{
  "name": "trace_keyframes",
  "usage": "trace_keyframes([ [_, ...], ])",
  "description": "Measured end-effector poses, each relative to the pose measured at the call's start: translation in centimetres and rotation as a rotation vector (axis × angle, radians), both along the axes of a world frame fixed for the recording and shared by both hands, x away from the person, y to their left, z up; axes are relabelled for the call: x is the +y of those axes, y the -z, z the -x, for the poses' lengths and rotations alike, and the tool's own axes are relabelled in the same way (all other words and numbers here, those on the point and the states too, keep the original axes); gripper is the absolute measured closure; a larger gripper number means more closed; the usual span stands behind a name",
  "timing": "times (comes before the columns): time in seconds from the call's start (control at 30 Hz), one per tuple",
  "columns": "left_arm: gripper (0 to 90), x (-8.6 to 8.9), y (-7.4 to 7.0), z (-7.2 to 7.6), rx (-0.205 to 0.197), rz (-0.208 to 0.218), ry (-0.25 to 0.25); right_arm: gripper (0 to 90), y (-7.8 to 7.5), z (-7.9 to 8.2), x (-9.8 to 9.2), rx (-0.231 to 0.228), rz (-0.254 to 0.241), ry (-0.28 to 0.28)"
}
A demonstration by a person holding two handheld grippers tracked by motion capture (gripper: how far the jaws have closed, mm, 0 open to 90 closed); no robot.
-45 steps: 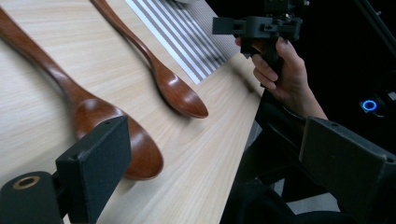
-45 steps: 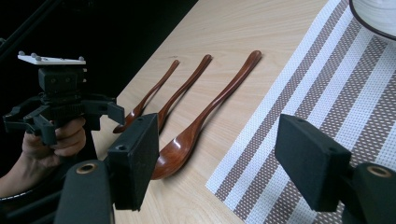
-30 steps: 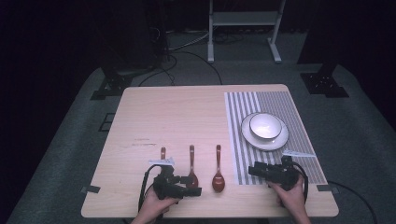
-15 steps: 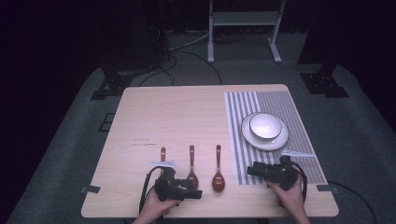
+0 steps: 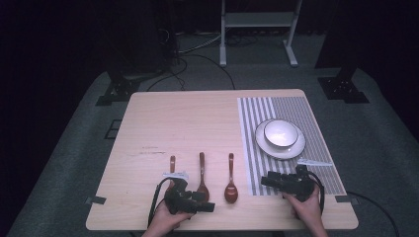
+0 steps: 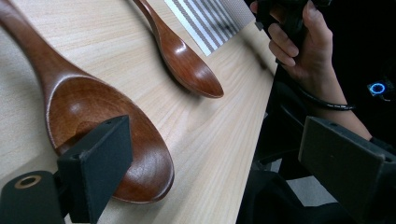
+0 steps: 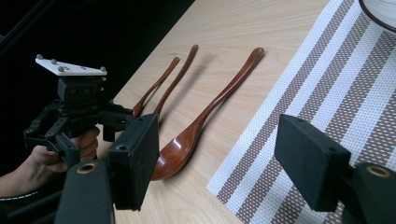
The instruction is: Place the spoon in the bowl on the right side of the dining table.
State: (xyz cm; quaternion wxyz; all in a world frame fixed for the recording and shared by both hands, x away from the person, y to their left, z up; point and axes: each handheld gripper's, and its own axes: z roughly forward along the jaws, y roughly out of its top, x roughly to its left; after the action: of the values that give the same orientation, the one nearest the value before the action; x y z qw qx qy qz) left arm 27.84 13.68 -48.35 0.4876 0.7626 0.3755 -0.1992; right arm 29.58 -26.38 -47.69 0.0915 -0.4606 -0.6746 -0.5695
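Three wooden spoons lie on the surface [image 5: 197,123]. My left gripper [image 5: 195,202], jaws open, straddles the middle spoon [image 5: 202,183]; closing skewed could knock the left spoon [image 5: 172,165] just beside it. Right spoon [image 5: 230,185], then my right gripper [image 5: 274,181], open, over the striped mat [image 5: 296,106] near the bowl [image 5: 280,133].

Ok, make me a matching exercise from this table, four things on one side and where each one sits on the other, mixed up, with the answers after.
Things:
1. white bowl
2. striped placemat
3. left gripper
4. right gripper

Places:
A. at the bowl end of the middle spoon
B. on the plate
C. at the near edge of the placemat
D. on the right part of the table

Pairs: 1-B, 2-D, 3-A, 4-C
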Motion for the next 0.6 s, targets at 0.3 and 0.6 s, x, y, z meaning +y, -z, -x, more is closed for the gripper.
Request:
trace_keyframes([
  [0.3, 9.0, -0.1, 0.0, 0.1, -0.013, -0.005, -0.002, 29.8, -0.4, -0.3, 0.1, 0.000, 0.014, -0.007],
  [0.6, 9.0, -0.1, 0.0, 0.1, -0.013, -0.008, 0.001, 29.8, -1.7, -1.2, 0.7, 0.000, 0.051, -0.027],
])
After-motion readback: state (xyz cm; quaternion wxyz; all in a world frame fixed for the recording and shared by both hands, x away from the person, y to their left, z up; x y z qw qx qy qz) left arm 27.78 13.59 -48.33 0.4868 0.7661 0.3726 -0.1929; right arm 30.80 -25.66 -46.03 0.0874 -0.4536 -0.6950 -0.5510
